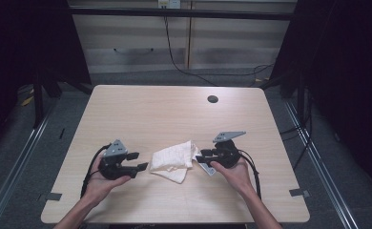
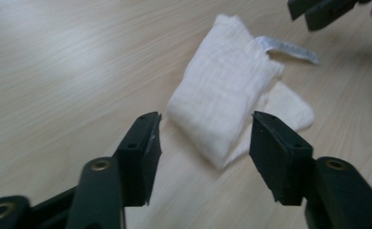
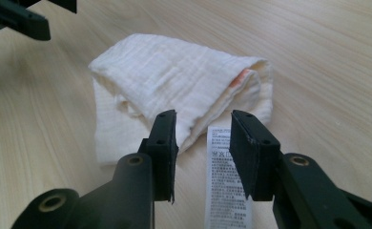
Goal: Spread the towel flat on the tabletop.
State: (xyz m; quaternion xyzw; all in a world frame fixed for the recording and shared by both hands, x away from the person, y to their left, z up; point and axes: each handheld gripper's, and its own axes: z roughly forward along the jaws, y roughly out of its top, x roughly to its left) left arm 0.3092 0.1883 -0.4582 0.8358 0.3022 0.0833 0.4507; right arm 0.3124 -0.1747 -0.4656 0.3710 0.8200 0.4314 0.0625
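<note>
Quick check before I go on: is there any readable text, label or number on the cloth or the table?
Care tag sewn to the white folded cloth: several lines of small black print, too small and blurred to read.
The same tag in the left gripper view: blurred, nothing readable.
Table, left gripper and right gripper: no words, brands or numbers that I can see.

Folded cream-white waffle-weave cloth (image 1: 173,161), soft and matt, with a smooth printed white fabric label (image 3: 228,191), on pale matt wood-grain tabletop (image 1: 165,109)
</note>
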